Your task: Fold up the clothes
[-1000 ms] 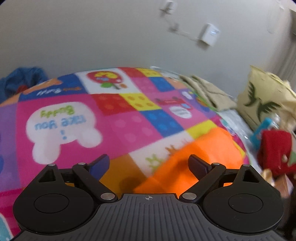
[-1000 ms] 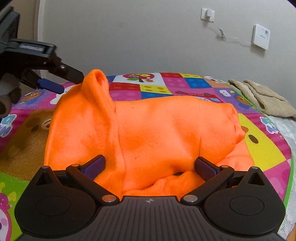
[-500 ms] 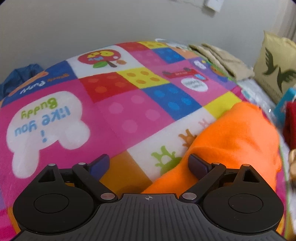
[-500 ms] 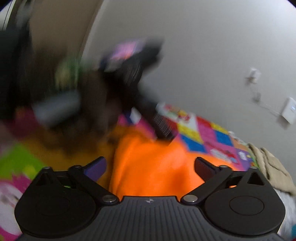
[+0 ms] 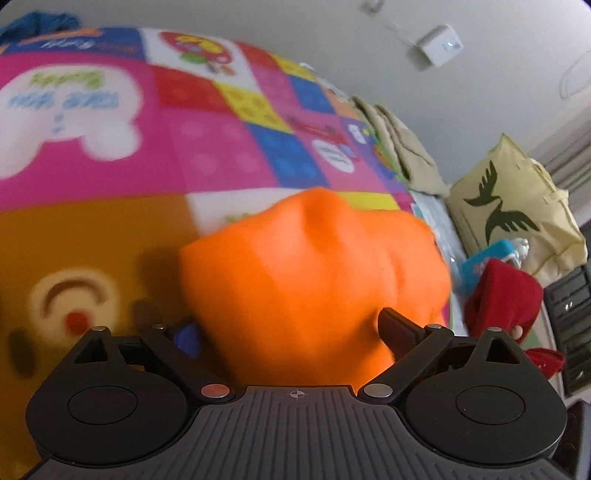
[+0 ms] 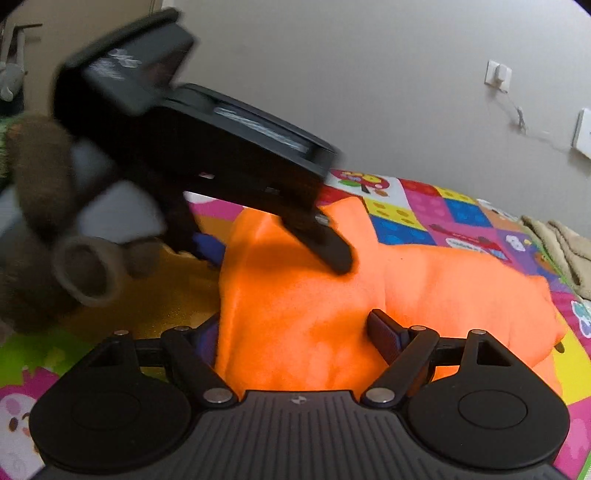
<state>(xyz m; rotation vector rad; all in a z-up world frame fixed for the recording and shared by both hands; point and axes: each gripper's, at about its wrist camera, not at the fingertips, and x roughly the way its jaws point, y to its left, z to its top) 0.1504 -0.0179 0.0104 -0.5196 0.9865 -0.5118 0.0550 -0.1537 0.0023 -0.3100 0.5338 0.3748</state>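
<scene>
Covering the patchwork blanket [image 6: 458,218], a bunched orange fleece garment [image 6: 424,295] is shown; it is judged soft, light and limp, best pinched at an edge. Fabric lies between the spread jaws of left gripper [image 5: 291,332] and right gripper [image 6: 295,332], neither visibly clamped.

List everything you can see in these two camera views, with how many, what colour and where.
Orange fleece garment: one, orange, bunched on the blanket between both grippers' fingers.
Patchwork blanket: one, multicoloured, covering the bed.
Beige towel: one, beige, far edge of the bed.
Tote bag: one, pale yellow with dark bird print, right of the bed.
Red cloth: one, red, beside the bag.
Blue cloth: one, blue, far left corner.
Left gripper: black, open around the garment.
Right gripper: black, open around the garment.
</scene>
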